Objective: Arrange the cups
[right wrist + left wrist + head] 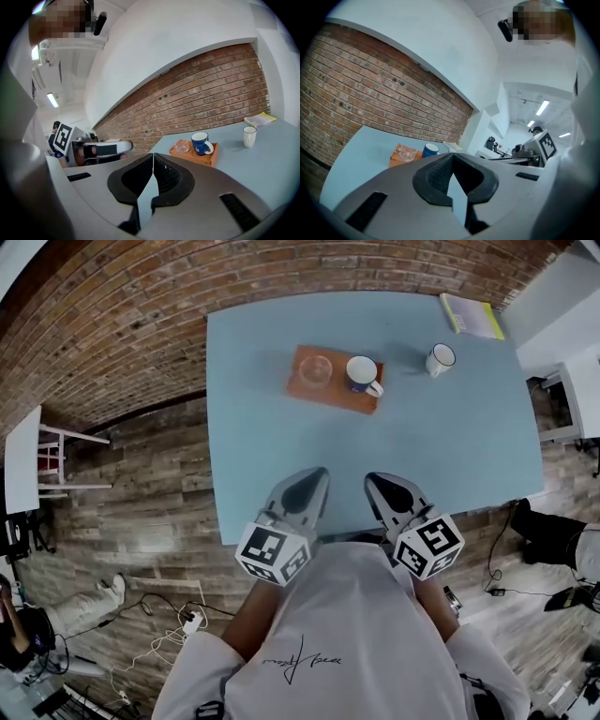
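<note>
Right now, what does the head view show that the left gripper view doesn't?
Head view only: the wood floor with cables beside the table.
Left gripper view only: ceiling lights and the white wall above the brick.
Both: the blue table, the wooden tray holding the clear glass cup and the blue mug, plus the left tool, shut and empty.

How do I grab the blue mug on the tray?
Probably best to take the blue mug by its handle, bringing the right gripper in from the near right. The mug stands upright and its handle sticks out that way. The glass cup crowds its left side on the tray, so that side gives the jaws less room.
</note>
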Available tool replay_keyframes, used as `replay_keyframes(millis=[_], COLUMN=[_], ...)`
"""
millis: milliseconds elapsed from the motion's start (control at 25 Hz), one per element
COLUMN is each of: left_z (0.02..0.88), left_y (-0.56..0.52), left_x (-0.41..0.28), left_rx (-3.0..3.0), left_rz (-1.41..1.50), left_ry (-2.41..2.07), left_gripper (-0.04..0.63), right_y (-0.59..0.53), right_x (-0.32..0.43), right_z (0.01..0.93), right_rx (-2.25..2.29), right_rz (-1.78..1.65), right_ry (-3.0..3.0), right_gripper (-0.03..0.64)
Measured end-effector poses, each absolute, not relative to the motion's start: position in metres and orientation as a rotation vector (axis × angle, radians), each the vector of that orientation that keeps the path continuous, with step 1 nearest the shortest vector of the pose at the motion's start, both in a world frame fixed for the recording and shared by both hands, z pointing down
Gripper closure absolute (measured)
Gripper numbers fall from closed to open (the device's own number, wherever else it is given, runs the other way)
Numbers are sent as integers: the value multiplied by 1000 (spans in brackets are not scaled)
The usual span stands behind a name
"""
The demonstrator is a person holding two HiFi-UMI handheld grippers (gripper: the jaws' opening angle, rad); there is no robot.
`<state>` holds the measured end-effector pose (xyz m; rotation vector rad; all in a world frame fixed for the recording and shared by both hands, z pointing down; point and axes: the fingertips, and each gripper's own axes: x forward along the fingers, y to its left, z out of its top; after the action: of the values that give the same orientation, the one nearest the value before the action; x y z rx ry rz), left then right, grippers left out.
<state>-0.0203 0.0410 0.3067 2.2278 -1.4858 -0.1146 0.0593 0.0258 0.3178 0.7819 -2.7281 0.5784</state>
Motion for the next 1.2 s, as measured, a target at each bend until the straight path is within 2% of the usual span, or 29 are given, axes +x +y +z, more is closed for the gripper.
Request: replay_keyframes(millis=[160,400,1200], left_z=[315,319,310], left_y=[48,41,-8], left_x=[-40,-60,-56], left_rx=[2238,2315,2337], left_rz=[-86,-92,-111], left_ry=[-1495,-1443,-1580], left_gripper=[588,588,588], right_y=[34,36,-51], right_x=[48,35,51], right_z=[328,331,321], right_rx=[828,889,867], right_rz=[599,387,98], right_ry=[-2741,-2740,-2718], right_gripper=[595,595,590])
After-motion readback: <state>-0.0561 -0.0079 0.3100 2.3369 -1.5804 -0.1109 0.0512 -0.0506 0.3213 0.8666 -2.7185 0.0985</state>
